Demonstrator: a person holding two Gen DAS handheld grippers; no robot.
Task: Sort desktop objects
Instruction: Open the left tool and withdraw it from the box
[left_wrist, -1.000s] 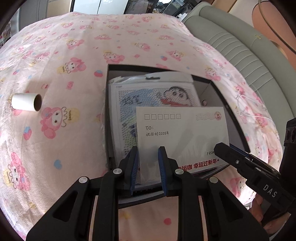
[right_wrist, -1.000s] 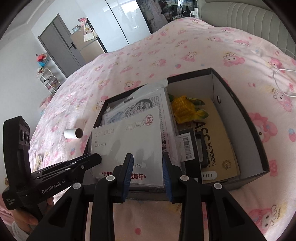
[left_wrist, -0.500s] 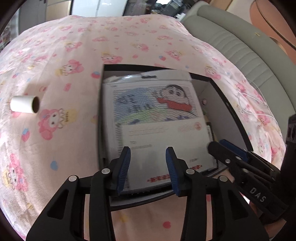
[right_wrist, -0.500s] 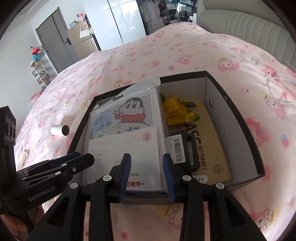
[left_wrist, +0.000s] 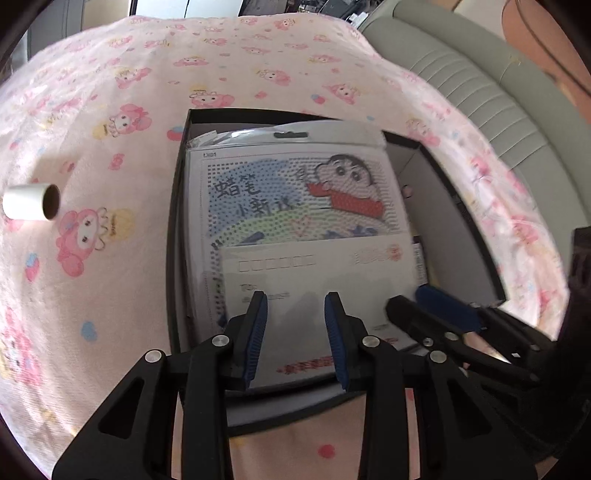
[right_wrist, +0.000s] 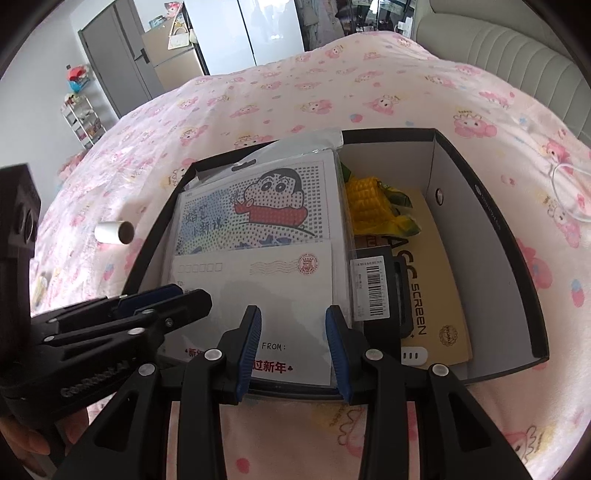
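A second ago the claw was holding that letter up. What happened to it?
The left claw let go of the envelope; it dropped flat onto the cartoon pack in the box. Both claws, left and right, are open. The paper tube on the bedsheet stayed put.
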